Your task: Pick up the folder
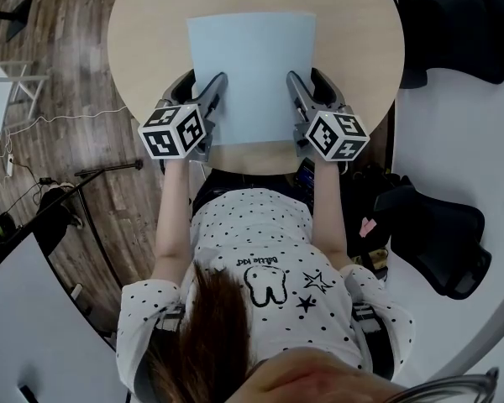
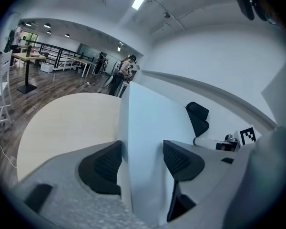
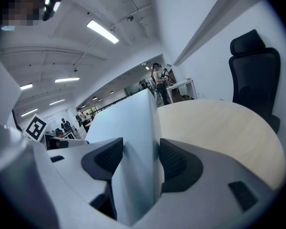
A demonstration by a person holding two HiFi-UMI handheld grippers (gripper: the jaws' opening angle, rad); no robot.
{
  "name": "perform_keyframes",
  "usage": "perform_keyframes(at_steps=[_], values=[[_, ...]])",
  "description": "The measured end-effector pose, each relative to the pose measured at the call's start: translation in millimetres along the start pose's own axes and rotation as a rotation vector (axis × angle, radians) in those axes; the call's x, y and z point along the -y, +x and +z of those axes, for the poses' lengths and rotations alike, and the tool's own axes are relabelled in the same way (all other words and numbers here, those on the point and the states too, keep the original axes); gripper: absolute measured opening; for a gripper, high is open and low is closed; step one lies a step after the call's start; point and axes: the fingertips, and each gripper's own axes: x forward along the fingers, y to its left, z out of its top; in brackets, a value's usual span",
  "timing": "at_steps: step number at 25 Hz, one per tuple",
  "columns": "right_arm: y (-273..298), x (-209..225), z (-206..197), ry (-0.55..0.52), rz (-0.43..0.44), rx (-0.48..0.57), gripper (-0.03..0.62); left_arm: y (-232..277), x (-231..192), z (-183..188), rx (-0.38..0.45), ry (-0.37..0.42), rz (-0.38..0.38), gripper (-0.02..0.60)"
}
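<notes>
Pale blue, that's the folder [image 1: 252,74], sitting square in the centre of the frame over the round beige table [image 1: 353,49]. Its near edge points down the frame toward the person in the dotted shirt [image 1: 260,259]. Whether it rests flat or sits just off the wood is hard to call.

Left gripper [image 1: 203,91] is on the folder's lower left side, and its own view shows the ribbed black pads [image 2: 107,163] closed on the sheet. Right gripper [image 1: 309,86] mirrors it on the lower right side, jaws pinched onto the folder's edge there too.

A black office chair [image 1: 454,23] fills the upper right corner, and wooden floor [image 1: 67,65] runs down the left.
</notes>
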Motion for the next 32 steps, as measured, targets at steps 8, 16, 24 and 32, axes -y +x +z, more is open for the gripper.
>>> perform_keyframes(at_steps=[8, 16, 24, 32], values=[[-8, -12, 23, -0.037, 0.011, 0.064, 0.238, -12, 11, 22, 0.072, 0.043, -0.012, 0.276], [-21, -24, 46, -0.073, 0.016, 0.124, 0.238, -26, 24, 44, 0.137, 0.085, -0.026, 0.276], [-30, -42, 67, -0.103, 0.038, 0.176, 0.238, -46, 33, 67, 0.207, 0.137, -0.032, 0.276], [-37, -53, 82, -0.120, 0.050, 0.213, 0.236, -58, 41, 83, 0.252, 0.167, -0.031, 0.276]])
